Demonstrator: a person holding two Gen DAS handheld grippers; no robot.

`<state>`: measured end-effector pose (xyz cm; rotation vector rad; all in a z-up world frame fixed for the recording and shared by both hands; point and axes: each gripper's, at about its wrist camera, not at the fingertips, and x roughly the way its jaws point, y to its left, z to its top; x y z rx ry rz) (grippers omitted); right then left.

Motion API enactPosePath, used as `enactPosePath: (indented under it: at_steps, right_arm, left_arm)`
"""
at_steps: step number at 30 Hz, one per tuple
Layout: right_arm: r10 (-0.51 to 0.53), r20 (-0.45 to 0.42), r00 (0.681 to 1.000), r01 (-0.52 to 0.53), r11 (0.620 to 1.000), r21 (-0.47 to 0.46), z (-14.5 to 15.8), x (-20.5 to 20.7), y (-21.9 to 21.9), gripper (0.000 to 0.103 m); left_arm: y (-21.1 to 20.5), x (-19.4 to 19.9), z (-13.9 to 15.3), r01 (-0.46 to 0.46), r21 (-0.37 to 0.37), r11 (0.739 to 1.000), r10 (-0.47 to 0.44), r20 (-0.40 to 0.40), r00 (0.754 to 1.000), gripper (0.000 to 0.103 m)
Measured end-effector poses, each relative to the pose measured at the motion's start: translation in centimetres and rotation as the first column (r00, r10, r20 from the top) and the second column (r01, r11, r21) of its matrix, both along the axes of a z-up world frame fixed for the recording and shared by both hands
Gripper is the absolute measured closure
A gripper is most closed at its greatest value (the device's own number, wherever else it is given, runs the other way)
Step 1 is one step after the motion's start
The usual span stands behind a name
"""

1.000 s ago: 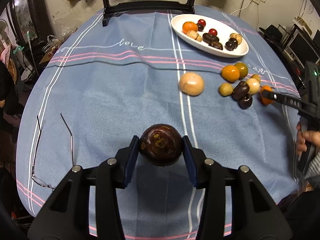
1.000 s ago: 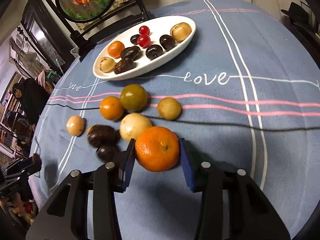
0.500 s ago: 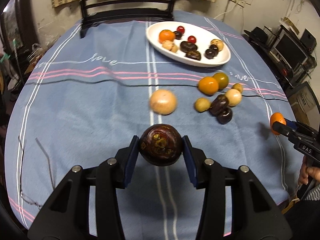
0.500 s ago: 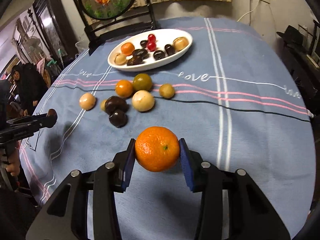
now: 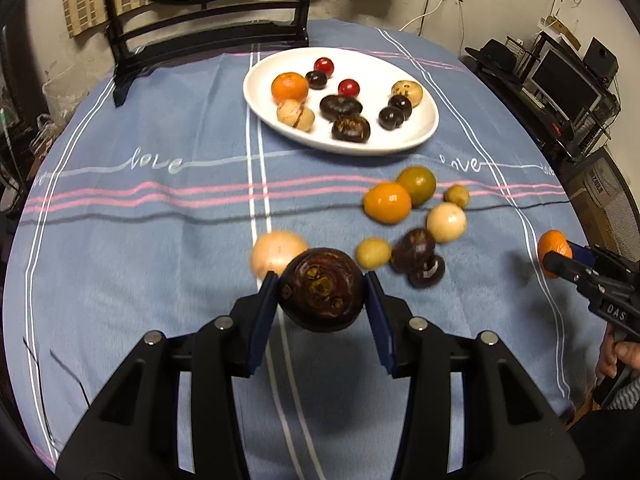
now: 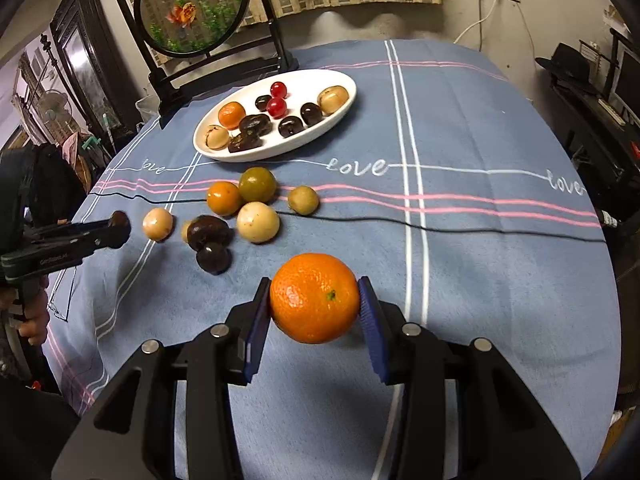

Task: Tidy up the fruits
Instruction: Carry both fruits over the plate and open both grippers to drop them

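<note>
My left gripper [image 5: 321, 300] is shut on a dark purple mangosteen [image 5: 321, 289], held above the blue tablecloth [image 5: 140, 216]. An orange tangerine [image 6: 314, 297] hangs clear of the cloth, with my right gripper [image 6: 314, 306] shut on it. In the left wrist view the right gripper [image 5: 560, 258] shows at the right edge with the tangerine [image 5: 553, 246]. A white oval plate [image 5: 420, 136] at the back holds several fruits. Loose fruits [image 5: 387, 202] lie in a cluster between the plate and the grippers, and a pale round fruit [image 5: 276, 252] sits just beyond the mangosteen.
A black stand with a round fish picture [image 6: 196, 4] is at the table's far edge. A thin black cable [image 6: 440, 226] crosses the cloth. Folded glasses [image 5: 40, 376] lie at the left front. Shelves and a monitor [image 5: 568, 80] stand to the right of the table.
My left gripper has carried the mangosteen toward the loose fruits and the plate. The right gripper has lifted the tangerine off the cloth and away from the cluster.
</note>
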<state>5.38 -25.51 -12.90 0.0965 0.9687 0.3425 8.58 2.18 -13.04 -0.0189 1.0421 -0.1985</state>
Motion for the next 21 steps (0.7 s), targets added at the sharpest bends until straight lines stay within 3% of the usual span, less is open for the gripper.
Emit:
enactPosePath:
  at_steps: [11, 17, 21]
  right_arm:
    - [0.08, 0.076, 0.994, -0.081, 0.997, 0.005, 1.5, 8.5, 3.6, 0.06]
    - [0.134, 0.101, 0.986, -0.133, 0.991, -0.018, 0.8, 14.4, 6.4, 0.06]
    - [0.162, 0.1, 0.982, -0.159, 0.987, -0.038, -0.2, 16.7, 7.7, 0.06]
  left_arm:
    - [-2.8, 11.5, 2.2, 0.044, 0.032, 0.999, -0.046, 0.069, 0.997, 0.059]
    - [-4.2, 18.6, 1.4, 0.043, 0.04, 0.998, -0.046, 0.071, 0.996, 0.059]
    - [-4.9, 21.3, 0.4, 0.052, 0.025, 0.998, -0.054, 0.052, 0.997, 0.059]
